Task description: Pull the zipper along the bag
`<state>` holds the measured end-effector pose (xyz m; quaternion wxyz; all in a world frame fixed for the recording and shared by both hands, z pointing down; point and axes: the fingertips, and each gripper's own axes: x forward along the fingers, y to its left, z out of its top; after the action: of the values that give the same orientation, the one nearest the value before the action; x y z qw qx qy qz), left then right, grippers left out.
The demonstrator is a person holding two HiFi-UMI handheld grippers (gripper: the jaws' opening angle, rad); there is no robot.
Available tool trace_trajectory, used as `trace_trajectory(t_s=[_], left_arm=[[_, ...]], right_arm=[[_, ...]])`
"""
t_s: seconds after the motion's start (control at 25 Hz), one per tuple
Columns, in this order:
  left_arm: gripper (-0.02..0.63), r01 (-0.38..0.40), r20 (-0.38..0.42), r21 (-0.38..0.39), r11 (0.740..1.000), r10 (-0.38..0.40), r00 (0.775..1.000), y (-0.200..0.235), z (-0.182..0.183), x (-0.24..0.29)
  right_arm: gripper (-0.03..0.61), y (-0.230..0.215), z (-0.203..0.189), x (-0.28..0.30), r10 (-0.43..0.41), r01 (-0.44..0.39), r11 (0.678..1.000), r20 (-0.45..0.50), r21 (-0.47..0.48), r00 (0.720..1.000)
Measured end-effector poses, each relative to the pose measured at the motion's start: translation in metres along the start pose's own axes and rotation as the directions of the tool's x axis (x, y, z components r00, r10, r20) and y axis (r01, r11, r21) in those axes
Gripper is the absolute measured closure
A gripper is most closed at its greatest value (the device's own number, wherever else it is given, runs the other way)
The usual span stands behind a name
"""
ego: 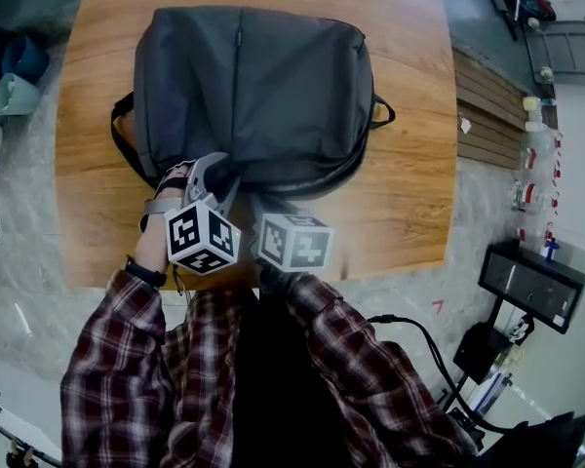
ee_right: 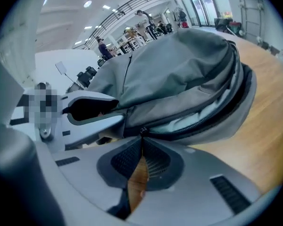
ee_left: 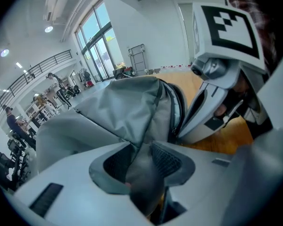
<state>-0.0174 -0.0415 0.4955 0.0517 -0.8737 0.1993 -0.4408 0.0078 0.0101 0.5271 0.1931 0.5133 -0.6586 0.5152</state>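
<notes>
One dark grey backpack (ego: 253, 96) of smooth woven fabric, rounded at the corners, lies flat on the wood-grain table (ego: 400, 213). Two grippers meet at the bag's near edge. The left gripper (ee_left: 144, 150) has its ribbed pads clamped on a bunched fold of the fabric. The right gripper (ee_right: 141, 140) has its jaws almost together, nipping the small dark zipper pull (ee_right: 142, 130). From there one curved zipper track (ee_right: 203, 119) runs off, with pale lining showing along it.

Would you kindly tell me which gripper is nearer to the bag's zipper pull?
Right. The right gripper is shut on the zipper pull; the left gripper pinches a fold of the bag beside it.
</notes>
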Motion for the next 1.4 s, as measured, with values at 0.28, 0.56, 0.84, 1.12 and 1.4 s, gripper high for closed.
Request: trace_trajectory(t_s=[0.28,0.56,0.84,1.12,1.4], left_arm=[[0.465,0.014,0.007,-0.022,1.000,-0.014,1.000,0.001,-0.002,0.000],[0.465,0.017,0.009,-0.028,0.999,-0.017,1.000,0.000,0.001,0.001],[0.465,0.027,0.018,-0.035,0.999,-0.027,0.999,-0.001,-0.001,0.000],[0.465,0.022,0.030,-0.034,0.999,-0.021,0.999,0.001,-0.002,-0.002],[0.465,0.024,0.083,-0.062,0.998,-0.018,0.996,0.003,-0.002,-0.003]], right_arm=[[0.566,0.006,-0.001,-0.010,0.086,-0.086,0.996,-0.028,0.012,0.996],[0.566,0.005,-0.004,-0.012,0.117,-0.123,0.991,-0.101,-0.055,0.988],[0.466,0.013,-0.002,0.007,0.138,-0.137,0.990,-0.107,0.009,0.985],[0.547,0.009,0.003,0.007,0.097,-0.096,0.995,-0.044,0.031,0.994],[0.561,0.009,0.003,-0.006,0.096,-0.096,0.995,-0.086,0.002,0.992]])
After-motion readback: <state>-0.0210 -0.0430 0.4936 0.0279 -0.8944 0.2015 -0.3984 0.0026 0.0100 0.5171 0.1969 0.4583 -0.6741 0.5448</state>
